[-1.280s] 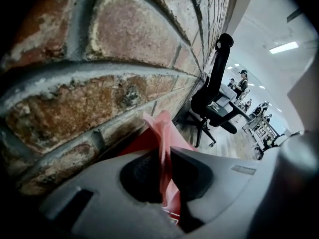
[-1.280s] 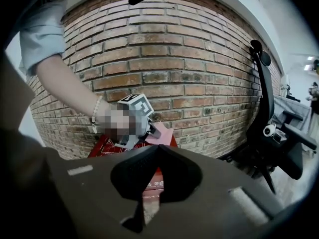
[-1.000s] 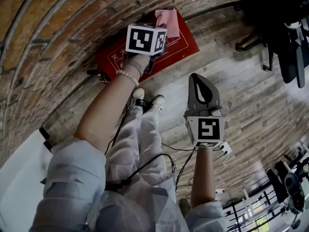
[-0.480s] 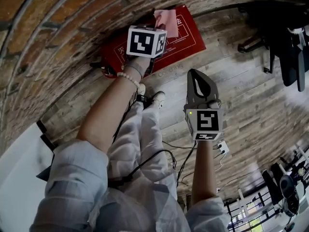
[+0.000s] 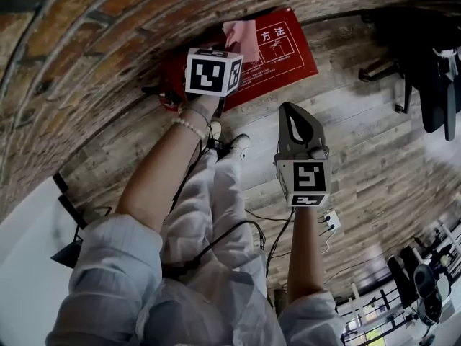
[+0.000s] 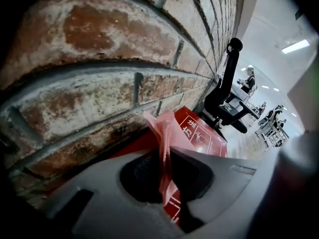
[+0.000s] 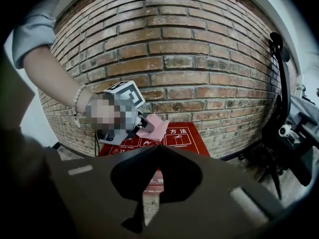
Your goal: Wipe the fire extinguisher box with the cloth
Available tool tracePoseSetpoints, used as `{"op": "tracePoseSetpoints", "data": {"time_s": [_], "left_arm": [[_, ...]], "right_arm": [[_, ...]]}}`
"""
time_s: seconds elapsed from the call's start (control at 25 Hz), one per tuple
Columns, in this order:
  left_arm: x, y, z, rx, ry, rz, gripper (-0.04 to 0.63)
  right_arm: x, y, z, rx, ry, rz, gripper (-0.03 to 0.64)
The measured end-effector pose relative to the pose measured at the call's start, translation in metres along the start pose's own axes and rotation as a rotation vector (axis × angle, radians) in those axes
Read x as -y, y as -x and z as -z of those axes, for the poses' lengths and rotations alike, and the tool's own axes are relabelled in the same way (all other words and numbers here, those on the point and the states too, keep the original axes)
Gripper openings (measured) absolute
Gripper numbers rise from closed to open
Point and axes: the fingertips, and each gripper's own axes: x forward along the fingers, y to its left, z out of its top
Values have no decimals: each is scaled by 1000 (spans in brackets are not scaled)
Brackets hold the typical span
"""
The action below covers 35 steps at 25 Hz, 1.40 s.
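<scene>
The left hand-held gripper (image 6: 167, 151) had its jaws closed on a pink cloth (image 6: 160, 133). The cloth was pinched in a fold between them and stuck out past the tips. In the head view the cloth (image 5: 243, 37) lay over the upper left part of the red fire extinguisher box (image 5: 282, 49), at the edge nearest the brick wall (image 5: 108, 42). Whether the cloth pressed on the red face or hung just above it could not be told.

The box sat on the wooden floor (image 5: 374, 143), hard against the foot of the wall. Its lid showed white printed panels and characters.

The right hand-held gripper (image 5: 295, 120) was held well apart from the box, out over the floor and pointing toward it. Its own view showed its jaws brought together at the tips with nothing between them.

A dark office chair (image 5: 432, 63) stood on the floor to the right of the box, near it but not touching. Black cables (image 5: 248, 233) trailed across the boards beside the person's legs.
</scene>
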Motion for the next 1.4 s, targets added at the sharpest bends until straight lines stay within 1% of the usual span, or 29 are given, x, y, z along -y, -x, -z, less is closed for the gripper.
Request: {"op": "tracePoseSetpoints", "data": {"time_s": [0.24,0.48,0.72,0.88,1.0,1.2,1.4], "left_arm": [[-17,19,19,-6,1,-21,12],[-35,37,36,4,50,-37,12],[-51,54,52,0,26,-61,12],[-59,64,60,7,36,-77,12],[-67,72,65,13,37,-95,12],[-79,82,75,11,13,-128,12],[-92,94,83,18,54,-147,12]], "right_arm": [[-20,-7,-3,-7,17,-20,5],[-40,-11,-1,-17,33,-42,5],[-60,-17,7,-45,52,-74,5],[-71,-19,14,-65,58,-91,5],[-75,-21,17,-75,57,-98,5],[-79,-25,19,-82,52,-105,5],[-82,-30,17,-83,53,-112,5]]}}
